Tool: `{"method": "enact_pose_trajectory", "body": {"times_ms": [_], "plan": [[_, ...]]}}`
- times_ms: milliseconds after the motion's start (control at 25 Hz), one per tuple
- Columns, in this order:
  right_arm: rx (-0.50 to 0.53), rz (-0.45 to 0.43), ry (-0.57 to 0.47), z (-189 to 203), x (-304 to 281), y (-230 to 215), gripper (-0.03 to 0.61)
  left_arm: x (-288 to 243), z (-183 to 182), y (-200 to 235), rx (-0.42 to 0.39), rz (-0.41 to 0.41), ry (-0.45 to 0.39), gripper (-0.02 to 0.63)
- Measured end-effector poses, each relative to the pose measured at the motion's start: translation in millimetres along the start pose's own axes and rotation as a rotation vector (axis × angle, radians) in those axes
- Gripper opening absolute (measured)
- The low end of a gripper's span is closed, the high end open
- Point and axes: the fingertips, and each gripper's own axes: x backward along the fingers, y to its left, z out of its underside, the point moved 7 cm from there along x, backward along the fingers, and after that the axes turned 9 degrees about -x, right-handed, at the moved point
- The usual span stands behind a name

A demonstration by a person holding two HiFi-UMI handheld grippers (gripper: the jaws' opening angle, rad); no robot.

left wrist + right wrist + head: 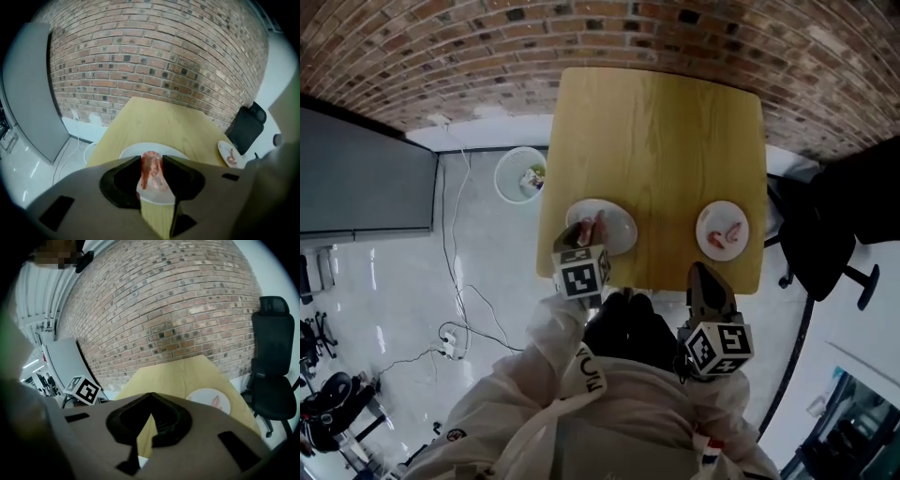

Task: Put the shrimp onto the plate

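Your left gripper [153, 157] is clamped on a shrimp [151, 174], holding it over the white plate [133, 150] at the near left edge of the desk [661, 131]. Your right gripper [150, 396] has its jaws together and empty, near the second plate [712, 219], which carries another shrimp [733, 232].

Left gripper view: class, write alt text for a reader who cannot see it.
The left tool pinches a pink shrimp over a white plate on a wooden table. A second plate sits at the right; a brick wall stands behind.
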Motion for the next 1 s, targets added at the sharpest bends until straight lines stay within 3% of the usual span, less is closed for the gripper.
{"method": "enact_pose_trajectory", "body": {"times_ms": [240, 480, 1000], "plan": [[-0.023, 0.054, -0.069, 2, 27, -5, 0.023, 8, -8, -15, -0.075, 0.033, -0.060, 0.147], [-0.037, 0.081, -0.109, -1, 44, -9, 0.023, 19, -22, -34, -0.278, 0.020, -0.161, 0.147], [-0.101, 0.126, -0.170, -14, 69, -65, 0.023, 13, -42, -114, -0.407, 0.099, -0.191, 0.147]]}}
